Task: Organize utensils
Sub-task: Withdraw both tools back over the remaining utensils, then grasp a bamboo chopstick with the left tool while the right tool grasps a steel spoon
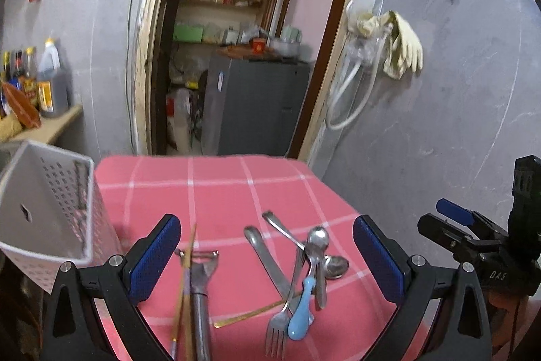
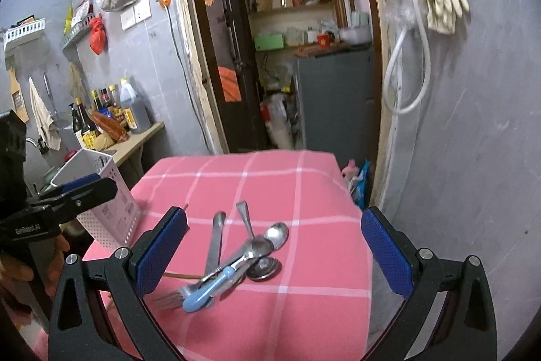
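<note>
A heap of utensils lies on the pink checked tablecloth [image 1: 216, 192]: steel spoons [image 1: 318, 242], a fork [image 1: 279, 323], a blue-handled spoon [image 1: 302, 310] and a table knife [image 1: 267, 259]. A peeler [image 1: 201, 279] and wooden chopsticks [image 1: 186, 286] lie to their left. My left gripper [image 1: 267, 263] is open above them, holding nothing. A white perforated utensil holder [image 1: 47, 205] stands at the left. In the right wrist view my right gripper [image 2: 274, 249] is open over the heap of spoons [image 2: 267, 246] and the blue-handled spoon [image 2: 206, 291], empty. The holder [image 2: 101, 202] stands left.
The table [image 2: 270, 178] ends at the far edge before a doorway with a grey cabinet [image 1: 257, 104]. A counter with sauce bottles [image 1: 40, 83] is at the left. A grey wall with hanging gloves [image 1: 402, 46] and a hose is at the right.
</note>
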Motion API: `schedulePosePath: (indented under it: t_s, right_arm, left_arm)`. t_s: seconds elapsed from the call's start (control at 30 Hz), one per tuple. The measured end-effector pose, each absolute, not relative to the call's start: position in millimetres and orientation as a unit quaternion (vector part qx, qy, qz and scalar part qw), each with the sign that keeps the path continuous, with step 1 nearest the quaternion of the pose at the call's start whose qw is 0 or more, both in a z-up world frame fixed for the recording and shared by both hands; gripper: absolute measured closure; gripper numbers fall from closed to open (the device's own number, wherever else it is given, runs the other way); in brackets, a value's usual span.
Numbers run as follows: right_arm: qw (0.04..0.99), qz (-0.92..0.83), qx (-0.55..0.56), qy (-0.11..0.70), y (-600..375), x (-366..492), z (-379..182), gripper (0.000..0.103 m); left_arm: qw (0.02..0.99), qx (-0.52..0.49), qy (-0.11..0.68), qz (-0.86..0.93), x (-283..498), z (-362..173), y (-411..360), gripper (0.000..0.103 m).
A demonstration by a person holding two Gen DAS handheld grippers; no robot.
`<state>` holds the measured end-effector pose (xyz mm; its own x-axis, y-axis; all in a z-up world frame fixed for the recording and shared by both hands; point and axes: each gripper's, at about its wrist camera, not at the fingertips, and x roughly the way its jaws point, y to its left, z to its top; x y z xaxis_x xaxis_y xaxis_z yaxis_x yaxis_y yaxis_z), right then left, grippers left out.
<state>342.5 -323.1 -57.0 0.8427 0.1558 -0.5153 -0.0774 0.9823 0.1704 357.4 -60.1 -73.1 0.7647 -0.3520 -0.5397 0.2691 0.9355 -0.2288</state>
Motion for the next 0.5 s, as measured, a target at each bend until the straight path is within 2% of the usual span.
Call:
schedulePosePath:
  t_s: [0.07, 0.17, 0.23, 0.33, 0.5]
  right_arm:
    - [0.952, 0.068, 0.081, 0.287, -326.8, 348.9, -67.2, 0.003]
    - [0.943, 0.077, 0.097, 0.308, -330.0, 360.4, -85.1, 0.017]
    - [0.937, 0.084, 0.104, 0.322, -330.4, 368.7, -98.2, 0.026]
    - [0.93, 0.097, 0.112, 0.337, -329.7, 378.2, -113.0, 0.033]
    - [0.917, 0.121, 0.117, 0.362, -323.5, 394.7, -135.4, 0.049]
  left_arm:
    - [0.933, -0.071, 0.313, -0.164, 361.6, -81.6, -61.9, 0.001]
    - [0.927, -0.07, 0.334, -0.155, 368.4, -99.0, -65.9, 0.004]
    - [0.923, -0.063, 0.35, -0.147, 374.3, -107.8, -70.1, 0.013]
    - [0.915, -0.06, 0.376, -0.131, 382.7, -122.6, -71.2, 0.022]
    - [0.91, -0.054, 0.402, -0.082, 396.6, -137.6, -70.4, 0.031]
